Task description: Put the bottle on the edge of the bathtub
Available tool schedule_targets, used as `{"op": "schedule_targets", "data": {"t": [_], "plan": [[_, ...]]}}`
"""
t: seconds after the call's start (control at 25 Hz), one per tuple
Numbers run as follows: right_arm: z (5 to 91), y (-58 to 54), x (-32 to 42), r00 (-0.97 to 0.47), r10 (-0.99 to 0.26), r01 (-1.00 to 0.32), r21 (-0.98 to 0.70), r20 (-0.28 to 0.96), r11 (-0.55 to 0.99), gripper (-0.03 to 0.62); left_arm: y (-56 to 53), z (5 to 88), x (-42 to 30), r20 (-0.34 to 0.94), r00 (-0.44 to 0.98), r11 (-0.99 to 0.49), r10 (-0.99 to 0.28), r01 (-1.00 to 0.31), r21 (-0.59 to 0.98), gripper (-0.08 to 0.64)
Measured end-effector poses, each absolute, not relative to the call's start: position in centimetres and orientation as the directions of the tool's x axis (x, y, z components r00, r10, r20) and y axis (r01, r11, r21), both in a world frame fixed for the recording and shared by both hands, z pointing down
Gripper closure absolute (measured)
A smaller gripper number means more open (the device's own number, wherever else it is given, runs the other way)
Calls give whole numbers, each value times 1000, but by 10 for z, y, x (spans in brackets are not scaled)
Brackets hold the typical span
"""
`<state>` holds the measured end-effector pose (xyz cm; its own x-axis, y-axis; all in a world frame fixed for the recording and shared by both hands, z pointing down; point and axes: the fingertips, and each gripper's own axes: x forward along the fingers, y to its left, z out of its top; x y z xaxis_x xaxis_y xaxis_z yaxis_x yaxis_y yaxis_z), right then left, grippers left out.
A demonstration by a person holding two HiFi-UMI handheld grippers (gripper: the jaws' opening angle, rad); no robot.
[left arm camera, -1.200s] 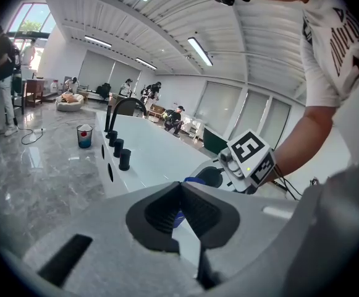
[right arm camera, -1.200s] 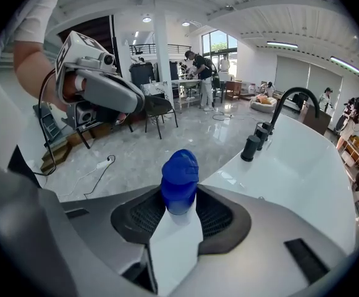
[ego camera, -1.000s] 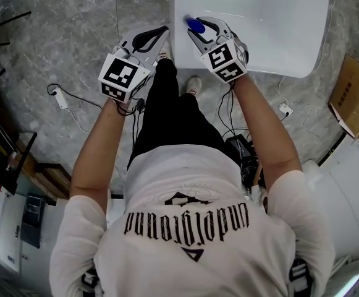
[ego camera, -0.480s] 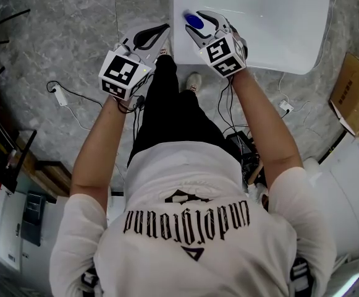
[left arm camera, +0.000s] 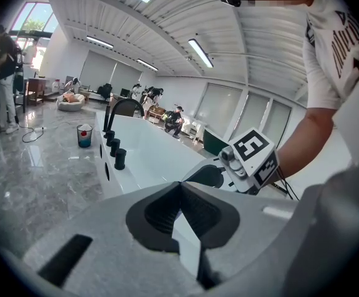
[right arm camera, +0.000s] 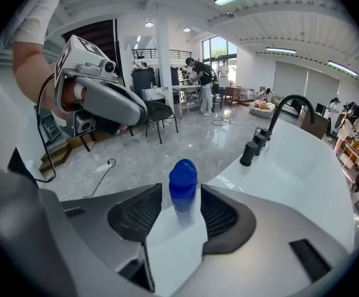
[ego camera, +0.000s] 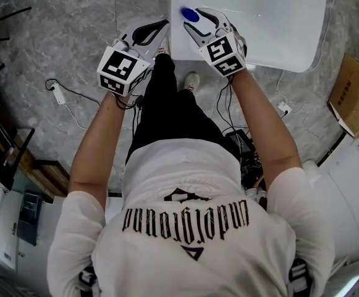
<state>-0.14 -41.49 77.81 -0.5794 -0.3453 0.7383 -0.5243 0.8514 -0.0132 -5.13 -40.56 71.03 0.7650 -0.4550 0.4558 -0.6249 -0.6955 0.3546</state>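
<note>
Progress: the bottle (right arm camera: pixel 183 184) stands upright on the bathtub edge (right arm camera: pixel 236 174); the placing looks done, and only backing away is left.
Right gripper (right arm camera: pixel 181 198): released; its jaws have just been opening, pads clear of the bottle.
Bottle position: between the right jaws, near their tips.
Left gripper (left arm camera: pixel 179 187): clenched, empty, beside the right one.

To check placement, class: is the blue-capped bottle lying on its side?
No: the bottle stands upright on the edge of the white bathtub.
</note>
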Motion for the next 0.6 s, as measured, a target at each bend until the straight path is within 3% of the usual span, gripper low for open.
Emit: {"op": "schedule_targets", "data": {"t": [0.6], "plan": [[712, -359, 38, -602, -425, -554, 29, 676, 832, 413, -350, 671, -22, 435, 735, -672, -521, -667, 322, 545]]}}
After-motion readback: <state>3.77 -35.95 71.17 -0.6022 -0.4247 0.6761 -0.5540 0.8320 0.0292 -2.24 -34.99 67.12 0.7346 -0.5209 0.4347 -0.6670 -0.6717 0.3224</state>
